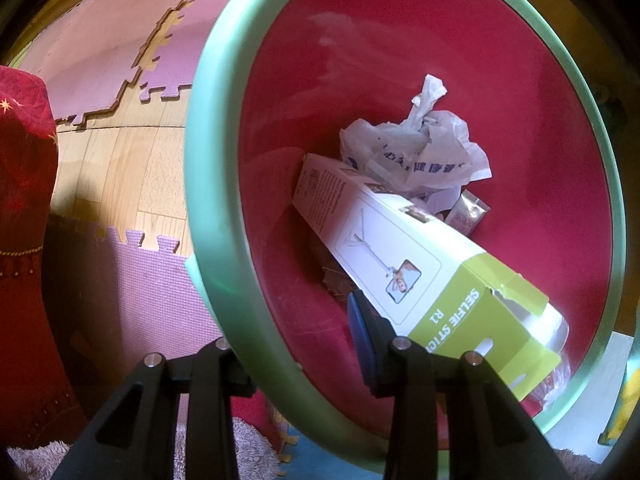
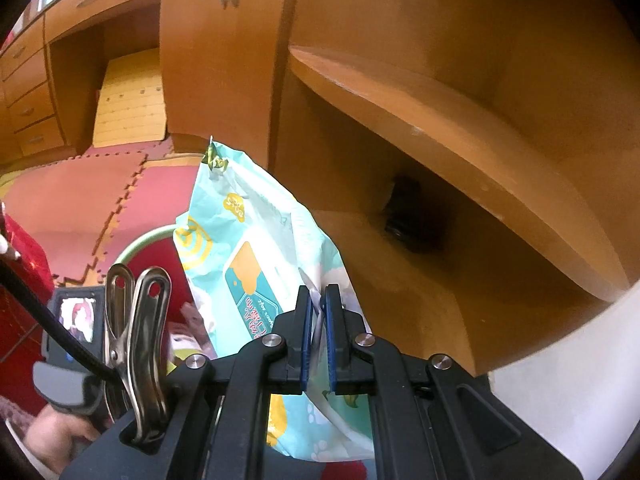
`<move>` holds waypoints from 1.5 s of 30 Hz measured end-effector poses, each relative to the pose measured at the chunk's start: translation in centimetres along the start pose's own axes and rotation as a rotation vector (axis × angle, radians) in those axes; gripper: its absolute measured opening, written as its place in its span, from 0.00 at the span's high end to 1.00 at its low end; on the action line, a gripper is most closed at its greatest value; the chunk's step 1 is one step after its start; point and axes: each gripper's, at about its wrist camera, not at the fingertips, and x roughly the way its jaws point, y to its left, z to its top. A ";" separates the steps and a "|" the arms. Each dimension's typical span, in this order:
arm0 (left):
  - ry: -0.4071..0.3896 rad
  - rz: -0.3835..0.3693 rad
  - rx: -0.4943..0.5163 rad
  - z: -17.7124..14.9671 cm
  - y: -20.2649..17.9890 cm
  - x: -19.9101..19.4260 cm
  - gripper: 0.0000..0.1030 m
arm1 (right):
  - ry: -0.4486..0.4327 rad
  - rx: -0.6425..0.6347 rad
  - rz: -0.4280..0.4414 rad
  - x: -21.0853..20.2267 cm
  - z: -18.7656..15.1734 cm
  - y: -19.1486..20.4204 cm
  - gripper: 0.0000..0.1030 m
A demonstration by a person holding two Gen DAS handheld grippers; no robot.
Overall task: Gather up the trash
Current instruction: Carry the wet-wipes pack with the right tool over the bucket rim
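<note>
the left gripper (image 1: 298, 354) points straight down and clamps the pale green rim of the bin (image 1: 208, 184), one finger outside the wall and the blue-padded finger (image 1: 362, 336) inside against the red lining. the bin sits tilted on a wood floor (image 1: 120, 168) with pink foam mats (image 1: 104, 52) around it. inside lie a crumpled white plastic bag (image 1: 424, 152), a small foil sachet (image 1: 468, 212) and a white-and-green selfie stick box (image 1: 404, 256) leaning toward the near rim.

the right gripper (image 2: 318, 334) angles downward, its blue pads pressed together on a thin fold of a light blue wet wipes pack (image 2: 256, 248), which hangs in the air above the bin's rim (image 2: 140, 240). a metal clip (image 2: 136, 332) sits at its left side. a wooden cabinet (image 2: 400, 80) is beyond.
</note>
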 end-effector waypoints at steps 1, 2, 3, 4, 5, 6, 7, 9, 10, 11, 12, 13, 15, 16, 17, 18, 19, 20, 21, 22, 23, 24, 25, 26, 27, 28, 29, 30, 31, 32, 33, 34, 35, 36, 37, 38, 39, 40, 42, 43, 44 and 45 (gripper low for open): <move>0.000 0.000 0.000 0.0 0.0 0.0 0.62 | -0.001 -0.002 0.009 0.3 0.1 0.3 0.93; 0.000 0.000 0.000 0.0 0.0 0.0 0.62 | 0.000 -0.003 0.016 0.6 0.2 0.5 0.93; 0.000 0.000 0.000 0.0 0.0 0.0 0.62 | 0.002 -0.004 0.024 0.8 0.3 0.8 0.93; 0.000 0.000 0.000 0.0 0.0 0.0 0.62 | 0.004 -0.009 0.034 1.2 0.4 1.1 0.93; 0.000 0.000 0.001 0.0 -0.1 0.0 0.62 | 0.005 -0.013 0.040 1.4 0.3 1.3 0.93; 0.000 0.000 0.001 0.0 -0.1 0.0 0.62 | 0.007 -0.019 0.046 1.8 0.3 1.6 0.93; 0.000 0.000 0.001 0.0 -0.1 0.0 0.62 | 0.009 -0.025 0.052 2.2 0.4 1.9 0.93; 0.000 0.000 0.000 0.0 0.0 0.0 0.62 | 0.013 -0.031 0.064 2.8 0.5 2.3 0.93; -0.001 0.000 0.000 0.0 0.0 0.0 0.62 | 0.017 -0.035 0.071 3.3 0.4 2.5 0.93; -0.001 0.000 0.000 0.0 0.0 0.0 0.62 | 0.021 -0.041 0.076 3.7 0.3 2.7 0.93; 0.000 -0.001 0.001 0.0 0.0 0.0 0.62 | 0.023 -0.044 0.080 3.9 0.2 2.9 0.93; -0.001 0.001 0.004 0.0 -0.2 0.0 0.62 | 0.022 -0.055 0.084 4.2 0.1 3.1 0.93; -0.003 0.002 0.009 0.0 -0.3 0.0 0.62 | 0.021 -0.076 0.089 4.8 0.2 3.6 0.93; -0.003 0.003 0.011 0.1 -0.4 0.0 0.63 | 0.024 -0.090 0.096 5.2 0.2 3.9 0.93; -0.003 0.002 0.012 0.1 -0.4 0.0 0.63 | 0.026 -0.096 0.102 5.6 0.3 4.1 0.93; -0.004 0.002 0.012 0.1 -0.5 0.0 0.63 | 0.030 -0.103 0.111 6.0 0.3 4.3 0.93; -0.003 0.001 0.011 0.1 -0.5 0.0 0.63 | 0.036 -0.106 0.117 6.4 0.3 4.4 0.93; -0.003 0.001 0.012 0.1 -0.5 0.0 0.62 | 0.038 -0.107 0.120 6.6 0.3 4.5 0.93; -0.003 0.000 0.012 0.1 -0.6 -0.1 0.62 | 0.043 -0.110 0.122 6.9 0.2 4.6 0.93; -0.003 0.001 0.013 0.1 -0.6 -0.1 0.63 | 0.048 -0.115 0.123 7.2 0.1 4.7 0.93; -0.004 0.002 0.014 0.1 -0.5 -0.1 0.63 | 0.049 -0.120 0.120 7.4 0.0 4.8 0.93; -0.005 0.002 0.015 0.1 -0.5 -0.1 0.63 | 0.048 -0.126 0.116 7.6 0.0 4.8 0.93; -0.005 0.002 0.016 0.1 -0.6 -0.1 0.63 | 0.046 -0.132 0.116 7.7 -0.1 4.8 0.92; -0.006 0.001 0.015 0.1 -0.5 -0.1 0.63 | 0.047 -0.136 0.118 7.9 -0.1 4.8 0.91; -0.006 0.001 0.015 0.1 -0.5 -0.1 0.63 | 0.049 -0.137 0.122 8.0 0.1 5.0 0.90; -0.007 0.001 0.015 0.1 -0.5 -0.1 0.63 | 0.054 -0.136 0.133 8.1 0.0 4.8 0.89; -0.008 -0.001 0.015 0.1 -0.5 -0.1 0.63 | 0.057 -0.133 0.141 8.0 -0.1 4.6 0.85; -0.008 0.000 0.014 0.0 -0.5 -0.1 0.63 | 0.058 -0.130 0.146 8.1 -0.1 4.5 0.84; -0.008 -0.002 0.013 0.1 -0.5 -0.1 0.63 | 0.057 -0.126 0.154 8.1 -0.1 4.4 0.78; -0.008 -0.001 0.013 0.1 -0.5 -0.1 0.63 | 0.055 -0.123 0.158 8.0 0.0 4.3 0.72; -0.007 -0.002 0.013 0.1 -0.5 -0.1 0.63 | 0.053 -0.121 0.161 7.9 0.1 4.3 0.70; -0.008 -0.001 0.013 0.1 -0.5 -0.1 0.63 | 0.052 -0.120 0.162 7.8 0.1 4.2 0.70; -0.007 -0.002 0.012 0.1 -0.5 -0.1 0.63 | 0.051 -0.120 0.162 7.6 0.3 4.2 0.69; -0.007 -0.002 0.012 0.1 -0.5 -0.1 0.63 | 0.048 -0.121 0.160 7.4 0.4 4.1 0.69; -0.008 -0.002 0.013 0.1 -0.5 -0.1 0.63 | 0.042 -0.124 0.158 7.0 0.6 4.0 0.68; -0.007 -0.002 0.013 0.1 -0.5 -0.1 0.63 | 0.038 -0.128 0.160 6.6 0.7 3.9 0.68; -0.007 -0.002 0.012 0.1 -0.5 -0.1 0.63 | 0.038 -0.132 0.163 6.3 0.8 3.8 0.68; -0.007 -0.002 0.012 0.1 -0.5 -0.1 0.63 | 0.041 -0.136 0.167 6.0 0.9 3.7 0.68; -0.007 -0.003 0.012 0.1 -0.5 -0.1 0.62 | 0.064 -0.156 0.192 5.6 0.7 3.6 0.68; -0.007 -0.003 0.012 0.1 -0.5 -0.1 0.63 | 0.078 -0.168 0.195 5.7 0.6 3.7 0.68; -0.007 -0.002 0.012 0.1 -0.5 -0.1 0.63 | 0.101 -0.181 0.193 6.0 0.3 3.8 0.68; -0.006 -0.002 0.012 0.1 -0.5 -0.1 0.63 | 0.121 -0.186 0.196 6.5 0.1 3.9 0.68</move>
